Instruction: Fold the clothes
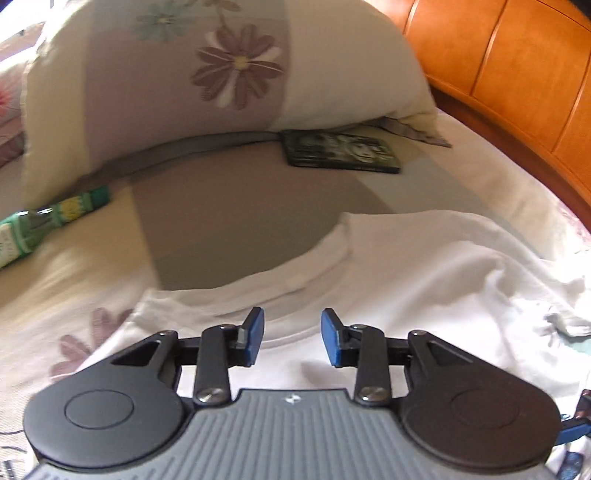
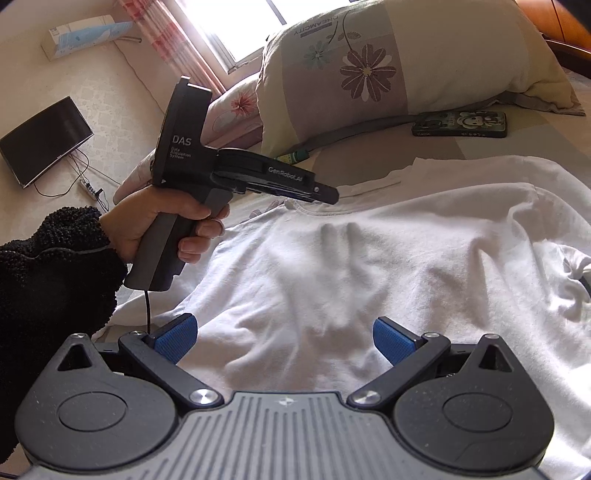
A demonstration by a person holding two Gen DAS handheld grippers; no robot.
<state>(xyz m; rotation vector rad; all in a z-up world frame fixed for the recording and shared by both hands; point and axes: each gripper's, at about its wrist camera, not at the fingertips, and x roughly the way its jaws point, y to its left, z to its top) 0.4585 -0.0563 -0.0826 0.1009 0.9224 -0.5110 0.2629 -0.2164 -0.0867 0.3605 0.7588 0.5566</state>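
White cotton, a rumpled T-shirt, lies spread over the bed, its neckline toward the big flowered pillow at the headboard. The left gripper hangs just above the collar with its blue pads parted and nothing between them; whether the tips brush the cloth is hard to say from this blurred view. From the right wrist camera the same tool shows side-on, held in the person's left hand, which comes out of a dark fleece sleeve, and its nose reaches over the shirt's collar edge. The right gripper is lower down over the shirt's creased body, its pads spread wide and empty.

Beside the pillow's foot lies a dark phone case with a cartoon print, flat on the sheet and apart from the shirt. A green tube rests near the pillow's other corner. Beyond the bed stand a black screen with trailing cables and a sunlit window.
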